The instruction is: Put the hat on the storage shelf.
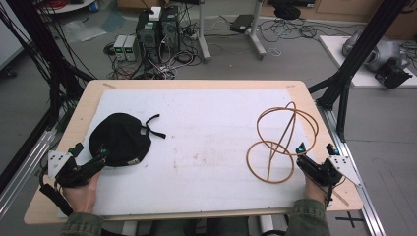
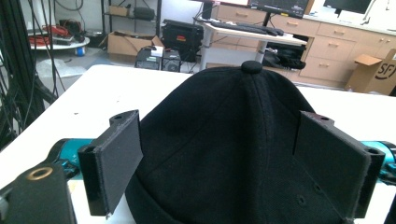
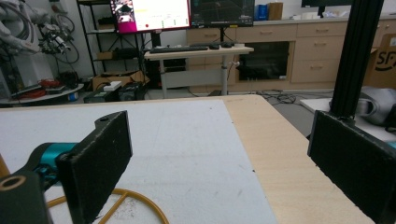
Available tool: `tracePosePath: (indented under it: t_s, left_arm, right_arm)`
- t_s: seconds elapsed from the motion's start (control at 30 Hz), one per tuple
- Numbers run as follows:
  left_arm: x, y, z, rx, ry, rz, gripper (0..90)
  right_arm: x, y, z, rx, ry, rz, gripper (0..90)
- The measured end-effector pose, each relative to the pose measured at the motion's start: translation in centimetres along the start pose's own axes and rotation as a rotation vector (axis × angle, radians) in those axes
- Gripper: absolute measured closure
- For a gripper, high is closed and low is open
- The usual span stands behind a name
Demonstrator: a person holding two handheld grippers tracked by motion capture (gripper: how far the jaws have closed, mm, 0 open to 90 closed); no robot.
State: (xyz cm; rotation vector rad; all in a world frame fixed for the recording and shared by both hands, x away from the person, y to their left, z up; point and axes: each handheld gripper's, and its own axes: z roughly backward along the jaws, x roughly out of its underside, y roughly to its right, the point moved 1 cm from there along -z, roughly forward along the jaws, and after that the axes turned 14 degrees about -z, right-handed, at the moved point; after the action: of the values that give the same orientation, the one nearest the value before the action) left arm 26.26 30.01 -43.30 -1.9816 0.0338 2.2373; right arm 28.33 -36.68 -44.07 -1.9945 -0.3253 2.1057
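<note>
The black cap [image 2: 233, 154] lies near the table's [image 1: 196, 84] left edge, directly ahead of the left gripper [image 1: 93, 160], whose wide-open jaws straddle its crown unpressed, while the right gripper [image 1: 314, 160] gapes empty.

sleeves [image 1: 82, 225]: olive camouflage | claws: black pads, teal bodies, grey three-cornered plates

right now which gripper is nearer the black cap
Left. The left gripper sits at the black cap with its open jaws either side of it. The right gripper is across the table by the wire stand.
</note>
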Motion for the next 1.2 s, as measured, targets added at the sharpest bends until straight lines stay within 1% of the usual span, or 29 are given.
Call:
tracePosePath:
  t_s: [0.1,0.2,0.3,0.33,0.43,0.67,1.1,1.2]
  left_arm:
    - [-0.09,0.07,0.05,-0.001,0.008,0.003,15.9]
    - [-0.12,0.15,0.04,0.002,0.008,0.000,15.9]
    - [-0.14,0.22,0.02,0.004,0.005,0.001,15.9]
    - [-0.17,0.28,0.02,0.005,0.008,-0.001,15.9]
    - [-0.18,0.32,0.02,0.007,0.006,-0.002,15.9]
    - [-0.16,0.33,-0.03,0.012,0.001,-0.002,15.9]
    - [-0.15,0.39,-0.07,0.011,-0.001,-0.015,15.9]
    - [-0.12,0.41,-0.19,0.019,-0.012,-0.016,15.9]
  right_arm:
    - [-0.02,-0.06,0.10,0.004,-0.003,-0.013,5.5]
    - [-0.02,0.03,0.10,0.000,-0.001,-0.003,5.5]
    - [-0.01,0.05,0.12,0.002,-0.003,-0.008,5.5]
    - [-0.05,0.17,0.14,-0.001,0.000,0.002,5.5]
    - [-0.07,0.13,0.21,0.002,-0.001,-0.009,5.5]
    - [-0.05,0.16,0.16,0.000,-0.002,0.003,5.5]
    - [-0.06,0.17,0.15,-0.002,0.000,0.001,5.5]
    - [-0.06,0.16,0.16,0.001,-0.002,-0.003,5.5]
